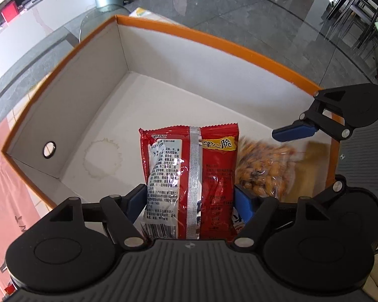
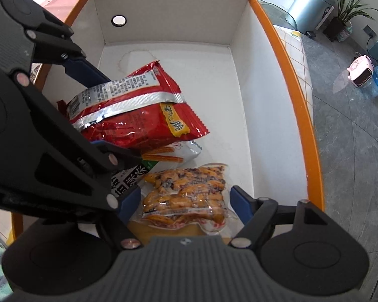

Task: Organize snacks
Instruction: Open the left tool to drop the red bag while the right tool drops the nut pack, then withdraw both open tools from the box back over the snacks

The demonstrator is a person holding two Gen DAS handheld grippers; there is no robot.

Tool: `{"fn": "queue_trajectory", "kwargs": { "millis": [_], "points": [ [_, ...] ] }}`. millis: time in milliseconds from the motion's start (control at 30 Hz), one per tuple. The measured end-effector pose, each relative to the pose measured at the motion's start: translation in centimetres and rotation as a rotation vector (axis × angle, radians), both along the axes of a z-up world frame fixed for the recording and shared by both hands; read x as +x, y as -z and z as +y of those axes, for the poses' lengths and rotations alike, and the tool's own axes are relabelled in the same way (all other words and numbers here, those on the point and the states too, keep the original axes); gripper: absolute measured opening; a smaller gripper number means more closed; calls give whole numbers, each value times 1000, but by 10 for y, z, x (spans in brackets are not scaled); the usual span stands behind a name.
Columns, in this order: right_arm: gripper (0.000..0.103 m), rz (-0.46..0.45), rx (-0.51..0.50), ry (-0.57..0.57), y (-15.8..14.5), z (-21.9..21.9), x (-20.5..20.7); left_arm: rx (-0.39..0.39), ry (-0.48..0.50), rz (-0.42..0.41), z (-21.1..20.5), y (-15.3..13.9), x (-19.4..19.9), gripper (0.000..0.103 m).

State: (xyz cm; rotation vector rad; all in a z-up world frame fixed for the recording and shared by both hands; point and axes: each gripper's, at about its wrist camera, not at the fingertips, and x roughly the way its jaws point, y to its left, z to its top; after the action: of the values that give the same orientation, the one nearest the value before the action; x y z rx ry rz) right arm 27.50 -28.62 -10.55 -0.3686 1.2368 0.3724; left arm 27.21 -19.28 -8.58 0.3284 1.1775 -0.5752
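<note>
Red snack packet clamped in left gripper, lower end hidden, right gripper spread around peanut pouch, unclamped.

The red snack packet has its lower end hidden behind the left gripper body. In the left wrist view the clear bag of orange snacks is motion-blurred, its contents unreadable. Beneath the red packet, a white packet shows only one corner near the box floor's middle. The right gripper perhaps touches the clear bag; the contact is unclear.
</note>
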Motion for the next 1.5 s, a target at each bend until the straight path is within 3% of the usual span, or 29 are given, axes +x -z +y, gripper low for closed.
{"fn": "queue_trajectory", "kwargs": {
  "millis": [433, 667, 867, 1267, 1500],
  "points": [
    [89, -13, -30, 21, -50, 1, -20, -81, 3, -89, 20, -64, -29, 88],
    [89, -15, 1, 110, -79, 0, -39, -83, -10, -137, 32, -95, -55, 88],
    [89, -29, 17, 120, -102, 19, -62, -82, -60, -168, 60, -117, -83, 88],
    [89, -103, 142, 170, -133, 74, -122, -46, -154, -295, 130, -134, -148, 88],
    [89, -188, 218, 233, -124, 107, -163, -88, -282, -287, 183, -121, -180, 88]
  ]
}}
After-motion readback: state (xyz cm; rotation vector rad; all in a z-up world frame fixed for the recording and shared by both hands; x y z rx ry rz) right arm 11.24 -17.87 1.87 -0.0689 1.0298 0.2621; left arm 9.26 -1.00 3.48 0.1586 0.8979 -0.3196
